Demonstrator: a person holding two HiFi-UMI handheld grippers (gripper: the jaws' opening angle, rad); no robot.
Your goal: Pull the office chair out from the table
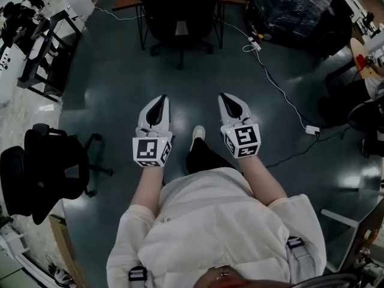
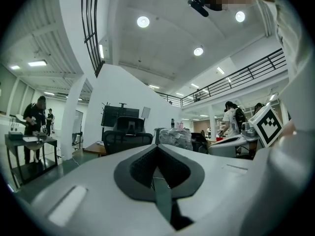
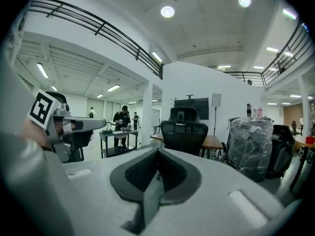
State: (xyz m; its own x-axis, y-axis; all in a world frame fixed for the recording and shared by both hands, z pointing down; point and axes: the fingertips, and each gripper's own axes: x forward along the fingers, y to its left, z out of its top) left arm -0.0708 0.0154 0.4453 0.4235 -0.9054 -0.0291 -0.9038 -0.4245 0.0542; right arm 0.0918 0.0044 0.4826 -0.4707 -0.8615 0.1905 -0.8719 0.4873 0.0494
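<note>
Approach step: your left tool (image 1: 159, 101) and right tool (image 1: 228, 98), both pressed together empty, must spread to grip the distant office chair (image 1: 180, 11)

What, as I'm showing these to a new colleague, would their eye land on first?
First come the white left gripper and right gripper, both shut and empty, held out side by side over the dark floor in the middle of the head view. Beyond them, at the top, the black office chair stands pushed in at the wooden table, with a plastic-wrapped bundle to its right.
</note>
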